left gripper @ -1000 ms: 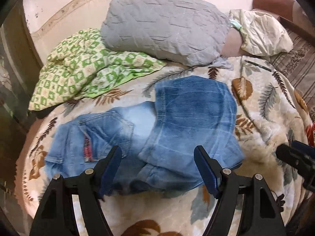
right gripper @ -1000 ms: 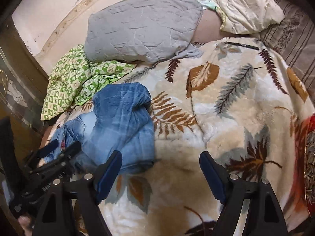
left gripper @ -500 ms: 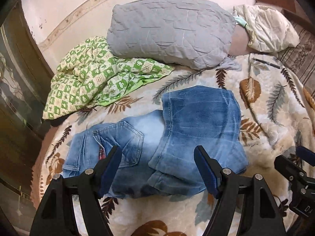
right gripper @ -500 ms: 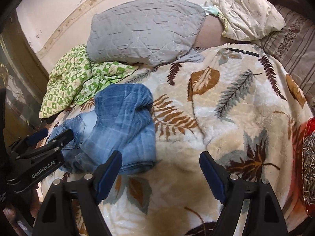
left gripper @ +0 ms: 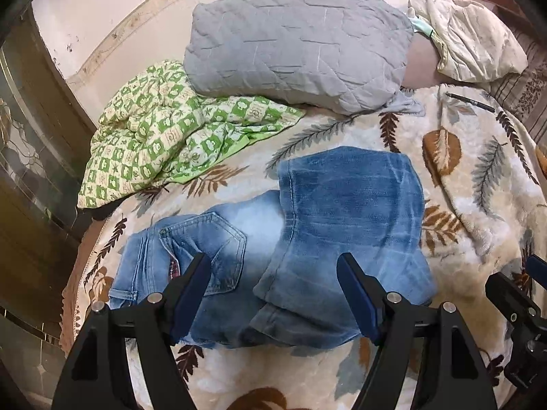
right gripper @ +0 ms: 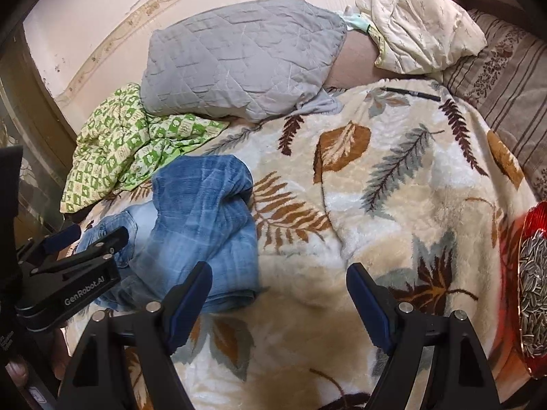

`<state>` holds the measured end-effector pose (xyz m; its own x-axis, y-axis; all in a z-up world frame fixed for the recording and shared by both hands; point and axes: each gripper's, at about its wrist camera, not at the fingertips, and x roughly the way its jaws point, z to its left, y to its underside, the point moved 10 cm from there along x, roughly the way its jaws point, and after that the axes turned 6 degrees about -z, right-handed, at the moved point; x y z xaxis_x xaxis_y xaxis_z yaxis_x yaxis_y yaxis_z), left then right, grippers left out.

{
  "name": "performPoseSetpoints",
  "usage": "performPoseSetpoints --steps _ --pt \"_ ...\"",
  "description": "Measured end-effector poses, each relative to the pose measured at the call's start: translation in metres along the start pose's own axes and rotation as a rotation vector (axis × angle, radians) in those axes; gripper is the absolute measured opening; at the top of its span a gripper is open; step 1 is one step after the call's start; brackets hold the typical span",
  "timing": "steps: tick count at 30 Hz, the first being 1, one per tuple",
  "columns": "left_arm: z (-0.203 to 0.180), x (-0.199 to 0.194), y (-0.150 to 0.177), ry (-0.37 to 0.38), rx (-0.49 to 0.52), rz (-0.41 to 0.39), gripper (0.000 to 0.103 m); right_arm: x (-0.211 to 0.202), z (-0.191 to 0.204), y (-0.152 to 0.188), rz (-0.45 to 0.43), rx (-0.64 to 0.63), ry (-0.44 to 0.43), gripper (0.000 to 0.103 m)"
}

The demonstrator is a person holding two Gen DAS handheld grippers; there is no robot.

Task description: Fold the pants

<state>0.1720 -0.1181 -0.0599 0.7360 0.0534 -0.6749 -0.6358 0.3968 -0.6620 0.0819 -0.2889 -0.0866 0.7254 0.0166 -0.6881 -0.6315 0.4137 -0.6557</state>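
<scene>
Left wrist view first: my left gripper (left gripper: 271,292) hangs with its jaws spread wide and nothing between them, just above the near edge of the jeans (left gripper: 345,225). Those pants lie on the leaf-print blanket (left gripper: 478,205) straight ahead of me, the legs doubled back over the seat so the darker folded part sits ahead and to the right, while the paler back pocket shows ahead and to the left. Off at the right edge I see part of the other tool. Beyond the jeans to the left lies a green checked cloth (left gripper: 171,147), and past that a grey quilted pillow (left gripper: 297,48) against the wall, with a cream bundle (left gripper: 471,44) far right and a pen (left gripper: 470,101) on the blanket below it. From the right wrist, my right gripper (right gripper: 278,292) is likewise parted and empty, hovering over bare blanket (right gripper: 410,188); the jeans (right gripper: 201,229) sit ahead to its left, with the left gripper's (right gripper: 68,253) body just beside them. A red dish of seeds (right gripper: 533,287) lies at my near right.
</scene>
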Motion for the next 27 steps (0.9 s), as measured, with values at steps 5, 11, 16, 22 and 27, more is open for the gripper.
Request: performPoseSetpoints --steps 5,11,16,22,27 --pt "0.004 0.002 0.003 0.053 -0.029 0.010 0.076 0.002 0.003 0.002 0.012 0.010 -0.026 0.083" --pt "0.029 0.020 0.004 0.127 -0.107 0.044 0.076 0.015 0.012 0.005 0.077 0.062 -0.108 0.083" --pt "0.045 0.048 0.007 0.157 -0.148 0.086 0.076 0.039 0.033 -0.003 0.119 0.051 -0.161 0.074" --pt "0.040 0.070 0.001 0.217 -0.173 0.112 0.076 0.053 0.038 -0.004 0.128 0.043 -0.167 0.069" --pt "0.023 0.086 0.009 0.255 -0.156 0.167 0.076 0.061 0.040 -0.001 0.139 0.029 -0.165 0.066"
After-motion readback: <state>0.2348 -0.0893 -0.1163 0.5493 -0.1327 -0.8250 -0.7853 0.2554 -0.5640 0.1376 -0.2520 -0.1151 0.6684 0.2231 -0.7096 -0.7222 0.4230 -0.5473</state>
